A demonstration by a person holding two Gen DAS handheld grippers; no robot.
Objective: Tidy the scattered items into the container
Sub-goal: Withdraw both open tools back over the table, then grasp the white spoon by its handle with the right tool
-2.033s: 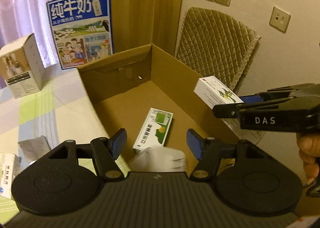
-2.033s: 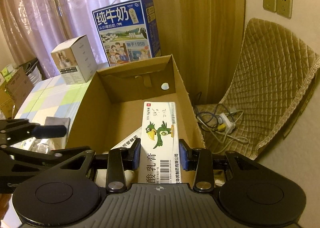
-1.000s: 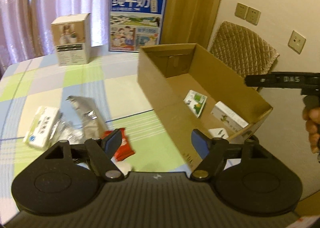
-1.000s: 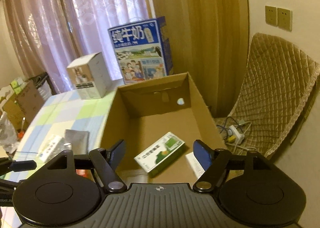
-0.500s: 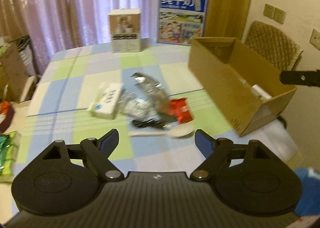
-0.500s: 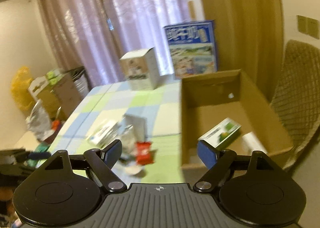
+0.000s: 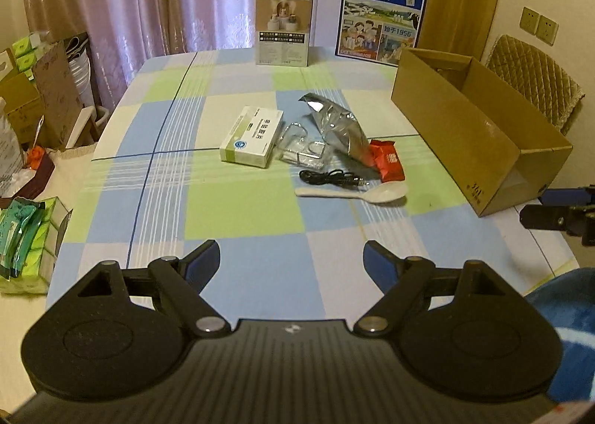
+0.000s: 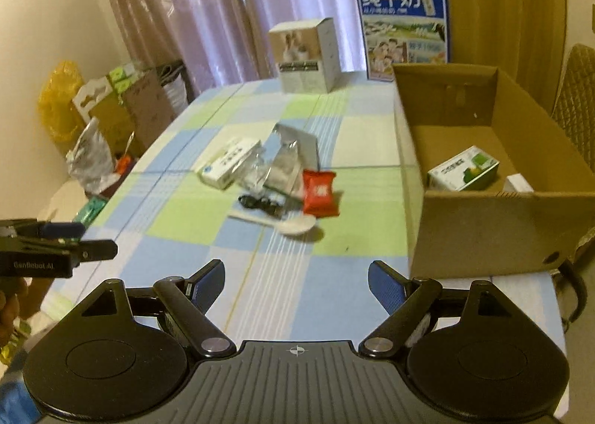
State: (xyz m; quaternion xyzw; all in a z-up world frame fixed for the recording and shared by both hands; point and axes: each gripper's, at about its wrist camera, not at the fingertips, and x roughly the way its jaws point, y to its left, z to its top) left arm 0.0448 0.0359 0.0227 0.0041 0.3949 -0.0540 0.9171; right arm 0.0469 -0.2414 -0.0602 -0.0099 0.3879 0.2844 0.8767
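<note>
The open cardboard box (image 7: 465, 126) stands at the table's right edge and holds a green-and-white medicine box (image 8: 463, 169) and a white box (image 8: 517, 183). In a heap mid-table lie a white-green medicine box (image 7: 251, 137), a silver foil pouch (image 7: 340, 126), a clear plastic blister (image 7: 301, 148), a red snack packet (image 7: 386, 160), a black cable (image 7: 331, 177) and a white spoon (image 7: 357, 194). My left gripper (image 7: 290, 249) hangs open and empty over the near table, well short of the heap. My right gripper (image 8: 296, 267) is open and empty too, level with the box's near end.
A blue milk carton case (image 7: 381, 11) and a white product box (image 7: 284, 28) stand at the table's far edge. A quilted chair (image 7: 531, 78) is behind the cardboard box. Tissue packs (image 7: 22, 238) and cartons crowd the floor at left.
Both grippers have drawn back from above the cardboard box to the table's near side, swinging left. The right one has let its white box drop inside. Both jaws have spread wider.
</note>
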